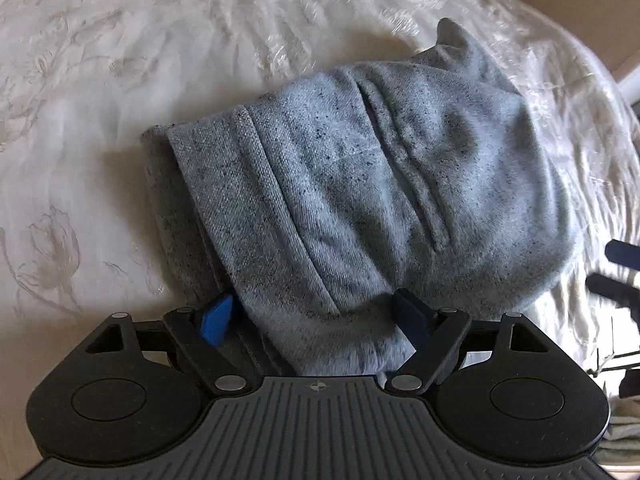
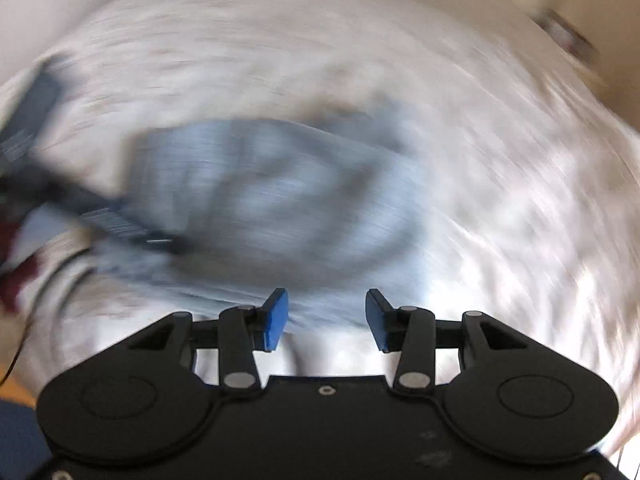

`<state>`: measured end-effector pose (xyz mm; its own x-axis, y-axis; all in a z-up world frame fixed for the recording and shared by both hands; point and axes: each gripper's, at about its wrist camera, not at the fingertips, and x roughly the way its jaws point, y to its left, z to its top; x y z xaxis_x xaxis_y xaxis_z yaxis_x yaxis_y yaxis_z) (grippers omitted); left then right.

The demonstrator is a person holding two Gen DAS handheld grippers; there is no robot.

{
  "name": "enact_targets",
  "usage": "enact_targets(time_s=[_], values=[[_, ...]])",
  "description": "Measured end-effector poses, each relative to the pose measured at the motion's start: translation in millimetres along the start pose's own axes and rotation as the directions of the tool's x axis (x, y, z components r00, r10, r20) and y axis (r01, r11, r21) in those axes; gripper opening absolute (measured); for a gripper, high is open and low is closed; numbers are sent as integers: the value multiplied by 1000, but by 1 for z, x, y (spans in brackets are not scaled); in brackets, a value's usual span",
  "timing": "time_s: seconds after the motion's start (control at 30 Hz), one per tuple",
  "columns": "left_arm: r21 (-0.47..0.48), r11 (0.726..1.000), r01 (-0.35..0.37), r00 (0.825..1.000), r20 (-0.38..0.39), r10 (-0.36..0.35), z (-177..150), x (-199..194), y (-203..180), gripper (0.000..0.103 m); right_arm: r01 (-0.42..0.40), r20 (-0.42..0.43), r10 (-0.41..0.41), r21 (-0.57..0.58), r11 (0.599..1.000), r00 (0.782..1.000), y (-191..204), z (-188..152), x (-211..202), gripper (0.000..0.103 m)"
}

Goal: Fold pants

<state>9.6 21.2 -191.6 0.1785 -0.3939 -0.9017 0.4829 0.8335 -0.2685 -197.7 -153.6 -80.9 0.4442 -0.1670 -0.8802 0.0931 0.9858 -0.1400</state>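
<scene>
The grey speckled pants point(image 1: 360, 184) lie folded into a compact bundle on the white bedspread point(image 1: 120, 80). My left gripper point(image 1: 316, 320) is open, its blue pads point(image 1: 218, 318) set wide on either side of the bundle's near edge, with cloth lying between them. The right wrist view is heavily blurred by motion; the pants point(image 2: 272, 192) show there as a grey patch ahead. My right gripper point(image 2: 327, 318) is open and empty, just short of the pants' near edge. The right gripper's dark fingers point(image 1: 616, 276) show at the right edge of the left wrist view.
The embroidered white bedspread point(image 2: 500, 160) covers the bed all around the pants. A tan wall or floor point(image 1: 560, 8) shows past the bed's far right edge. The left gripper's dark body point(image 2: 36, 120) is blurred at the left of the right wrist view.
</scene>
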Motion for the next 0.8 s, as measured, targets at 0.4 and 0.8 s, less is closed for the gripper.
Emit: enact_targets(time_s=[0.4,0.8], values=[[-31,999,-26,1000,13,26,-7,-4,-7,83,11,-165,63,416,909,984,-60,11,77,47],[-117,992,-40,989,137,56,45,-59,-17,84,-52,4,53,225,973,999,-82,47,24,43]])
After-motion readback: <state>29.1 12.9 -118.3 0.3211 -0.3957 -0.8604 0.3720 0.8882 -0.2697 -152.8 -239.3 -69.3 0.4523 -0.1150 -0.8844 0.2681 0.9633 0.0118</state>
